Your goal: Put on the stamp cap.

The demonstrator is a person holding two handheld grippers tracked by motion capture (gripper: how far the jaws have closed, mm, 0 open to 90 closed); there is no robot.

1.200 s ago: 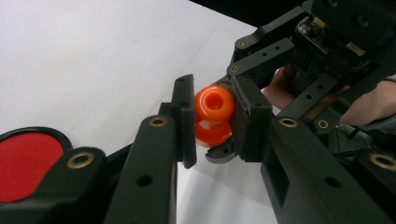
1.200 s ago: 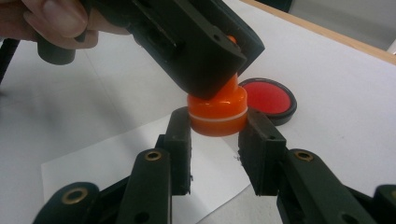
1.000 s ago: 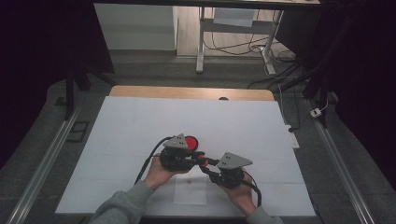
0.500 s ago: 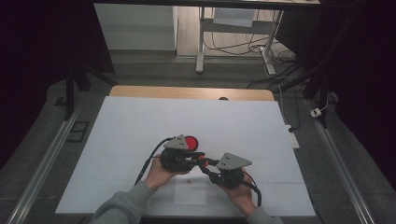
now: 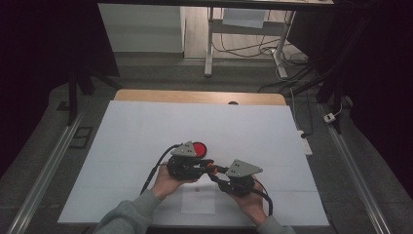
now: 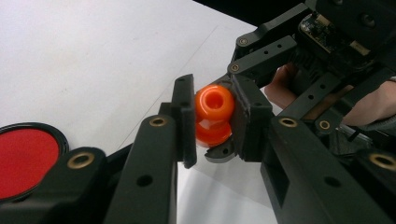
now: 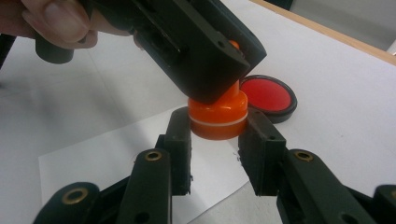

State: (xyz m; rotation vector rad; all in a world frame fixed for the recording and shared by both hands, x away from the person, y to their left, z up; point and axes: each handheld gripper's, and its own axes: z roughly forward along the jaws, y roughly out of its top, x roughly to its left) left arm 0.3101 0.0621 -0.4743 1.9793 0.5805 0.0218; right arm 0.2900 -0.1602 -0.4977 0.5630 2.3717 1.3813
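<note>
Gripping the knob of an orange stamp, the left gripper has its jaws closed on the handle, holding it above the small sheet of paper near the front edge of the white table. The right gripper has its jaws around the stamp's wide base; whether they press it or stand just off it I cannot tell. A red ink pad lies just behind the stamp. This looks like a handover or a two-handed steadying. Next, I judge, one gripper must take firm hold before the other lets go, keeping the stamp upright over the paper
</note>
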